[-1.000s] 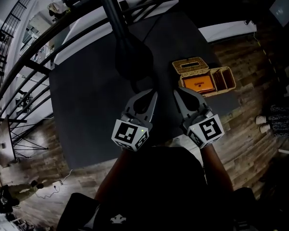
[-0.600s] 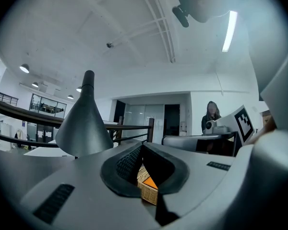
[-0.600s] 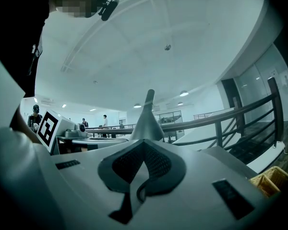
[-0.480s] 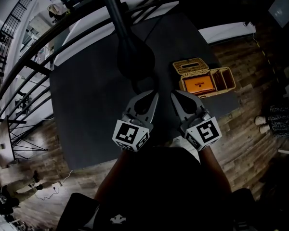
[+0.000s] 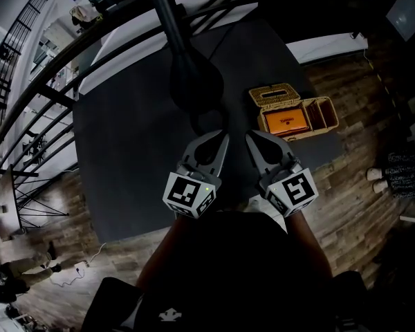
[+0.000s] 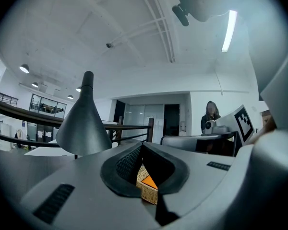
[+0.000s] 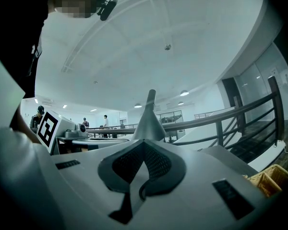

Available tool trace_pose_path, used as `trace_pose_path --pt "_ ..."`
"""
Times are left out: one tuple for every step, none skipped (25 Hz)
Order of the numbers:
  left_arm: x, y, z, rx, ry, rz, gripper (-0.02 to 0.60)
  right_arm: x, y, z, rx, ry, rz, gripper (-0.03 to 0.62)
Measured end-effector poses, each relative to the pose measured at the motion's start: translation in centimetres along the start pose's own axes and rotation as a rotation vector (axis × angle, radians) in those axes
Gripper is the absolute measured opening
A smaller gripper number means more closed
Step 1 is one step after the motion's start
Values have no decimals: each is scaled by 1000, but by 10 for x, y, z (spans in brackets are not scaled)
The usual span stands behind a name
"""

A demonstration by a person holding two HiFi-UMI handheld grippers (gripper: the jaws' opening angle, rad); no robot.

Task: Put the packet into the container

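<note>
- Wicker basket (image 5: 324, 113) sits on the dark table (image 5: 131, 151), ahead and to the right of both my grippers. My right gripper (image 5: 253, 137) is the nearer one.
- Orange packet (image 5: 285, 121) lies flat inside the basket, long axis across the view, lid (image 5: 273, 94) swung back. I judge it already placed.
- My left gripper (image 5: 219, 135) is clenched and empty, and the right is the same.
- Basket is woven and stiff; packet is smooth and thin. A matte black cone (image 5: 194, 81) stands beyond the left gripper.

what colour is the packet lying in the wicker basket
Orange. The flat packet shows best in the head view, inside the tan woven wicker basket.
</note>
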State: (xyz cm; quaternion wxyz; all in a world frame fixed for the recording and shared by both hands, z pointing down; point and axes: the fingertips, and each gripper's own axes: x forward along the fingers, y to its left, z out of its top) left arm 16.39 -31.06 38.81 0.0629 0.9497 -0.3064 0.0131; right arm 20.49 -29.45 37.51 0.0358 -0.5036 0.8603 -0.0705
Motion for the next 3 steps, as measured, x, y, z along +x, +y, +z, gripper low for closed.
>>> trace_pose_path --pt "-1 0 0 -3 0 0 6 0 1 0 0 0 2 5" --pt "-1 0 0 -5 1 0 6 1 2 0 -1 1 3 5" --pt "-2 0 0 -8 2 0 6 1 2 0 -1 2 5 5"
